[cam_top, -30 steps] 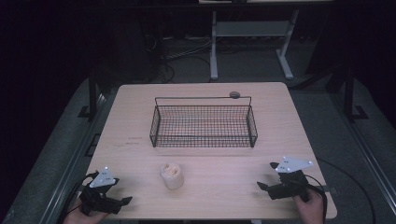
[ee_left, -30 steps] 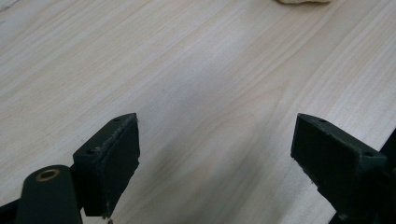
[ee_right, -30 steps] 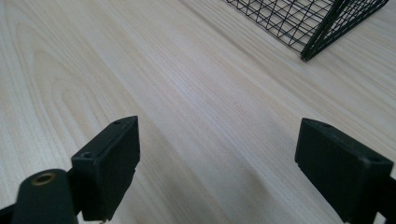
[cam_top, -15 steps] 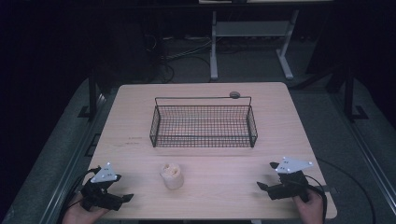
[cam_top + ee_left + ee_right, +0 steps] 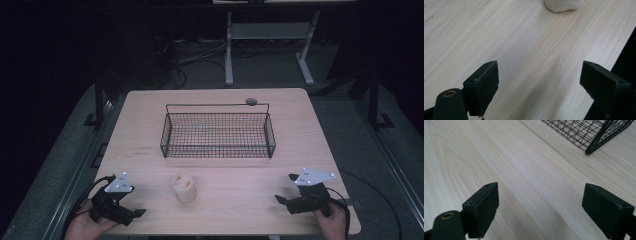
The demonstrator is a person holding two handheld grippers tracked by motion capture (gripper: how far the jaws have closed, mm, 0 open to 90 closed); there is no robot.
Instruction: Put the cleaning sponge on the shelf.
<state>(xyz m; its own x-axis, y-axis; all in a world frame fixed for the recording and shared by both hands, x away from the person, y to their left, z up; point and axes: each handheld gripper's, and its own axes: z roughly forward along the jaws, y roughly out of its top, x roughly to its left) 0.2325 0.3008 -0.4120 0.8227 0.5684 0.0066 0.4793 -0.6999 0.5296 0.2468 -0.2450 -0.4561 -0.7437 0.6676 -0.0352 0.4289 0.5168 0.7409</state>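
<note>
Grippers first: the left gripper (image 5: 134, 213) sits at the near left corner of the table (image 5: 220, 165), and compared with a second ago it has slid a little toward the near edge and turned, so its jaws now point right along that edge rather than angling up toward the middle. The right gripper (image 5: 281, 200) at the near right corner looks unchanged over the same second.

In the left gripper view the left gripper (image 5: 539, 80) has its two black jaws spread wide with nothing between them but bare pale wood; the table's near edge runs just past the right-hand jaw. The person's left hand (image 5: 82, 227) grips the body from below, low over the table's corner, with the cable looping out to the left. In the right gripper view the right gripper (image 5: 540, 200) is equally wide apart and holds nothing, its jaws aimed left and slightly away. The right hand (image 5: 334, 224) wraps the handle at the near edge.

Outward from the left gripper, a small cream-coloured lumpy object (image 5: 183, 188) stands on the table just right of and beyond it, well apart from the jaws; its lower rim shows at the top of the left gripper view (image 5: 562, 5). Beyond that, a black wire basket (image 5: 218, 131) sits at the table's middle, its near corner visible in the right gripper view (image 5: 596, 135). A small dark round thing (image 5: 251, 101) lies just beyond the basket's far right corner.
</note>
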